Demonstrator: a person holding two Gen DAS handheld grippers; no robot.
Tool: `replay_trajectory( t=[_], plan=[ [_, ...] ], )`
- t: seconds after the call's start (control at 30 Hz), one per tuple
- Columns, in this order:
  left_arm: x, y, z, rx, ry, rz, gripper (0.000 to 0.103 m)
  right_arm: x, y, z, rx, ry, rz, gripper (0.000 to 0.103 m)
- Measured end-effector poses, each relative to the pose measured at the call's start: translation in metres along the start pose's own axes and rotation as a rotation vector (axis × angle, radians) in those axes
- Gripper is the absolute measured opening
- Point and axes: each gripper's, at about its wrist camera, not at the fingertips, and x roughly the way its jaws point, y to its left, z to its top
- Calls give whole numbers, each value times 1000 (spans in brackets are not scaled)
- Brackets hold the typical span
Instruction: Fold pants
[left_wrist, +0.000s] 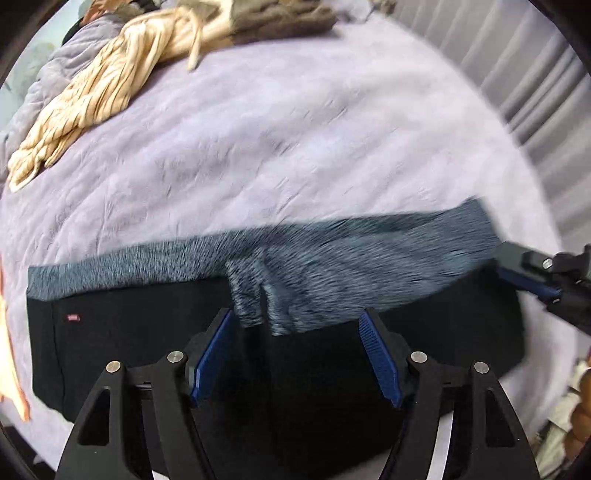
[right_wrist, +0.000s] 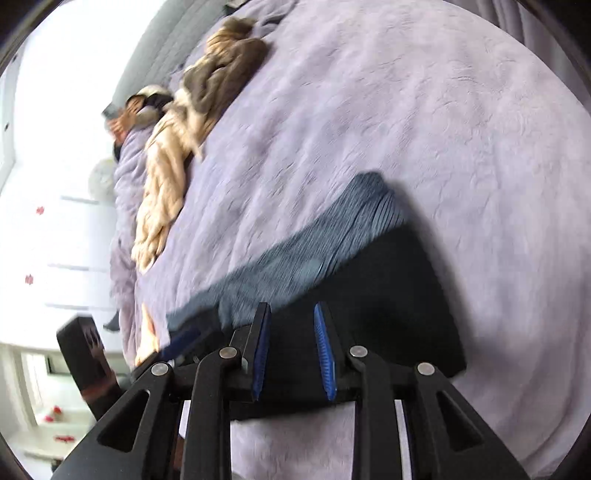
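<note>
Black pants (left_wrist: 147, 332) lie folded flat on the lilac bedspread (left_wrist: 295, 147), their grey fleecy inner side (left_wrist: 332, 258) showing along the far edge. A small red label (left_wrist: 72, 317) is near their left end. My left gripper (left_wrist: 295, 325) is open and empty, just above the middle of the pants. My right gripper (right_wrist: 291, 314) is open and empty, over the pants' right end (right_wrist: 388, 295); it also shows in the left wrist view (left_wrist: 532, 273) at that end of the fleecy edge. The grey lining (right_wrist: 295, 251) runs away to the left in the right wrist view.
Cream striped clothing (left_wrist: 92, 99) and a brown garment (left_wrist: 280, 18) lie along the bed's far side; they also show in the right wrist view (right_wrist: 166, 184). An orange item (left_wrist: 11, 350) lies at the left edge. White furniture (right_wrist: 55, 221) stands beside the bed.
</note>
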Motion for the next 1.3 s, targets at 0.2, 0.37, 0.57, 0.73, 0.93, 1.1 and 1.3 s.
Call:
replay_trajectory(
  t=[0.2, 0.37, 0.57, 0.73, 0.93, 1.1, 1.3],
  plan=[
    [9, 29, -29, -22, 47, -36, 72, 74, -22, 3, 70, 190, -60, 26],
    [-25, 51, -47, -64, 52, -13, 72, 65, 23, -26, -130, 259, -96, 27],
    [-52, 78, -77, -169, 111, 56, 73, 82, 68, -70, -336, 324, -115, 78],
    [-76, 84, -94, -234, 116, 95, 88, 87, 99, -86, -477, 342, -215, 80],
    [-99, 77, -111, -263, 92, 99, 88, 56, 108, -104, -498, 378, -163, 81],
    [-101, 52, -114, -294, 90, 112, 89, 30, 95, -120, -477, 397, -161, 81],
    [-106, 55, -127, -320, 102, 126, 88, 18, 74, -113, -473, 413, -177, 81]
  ],
)
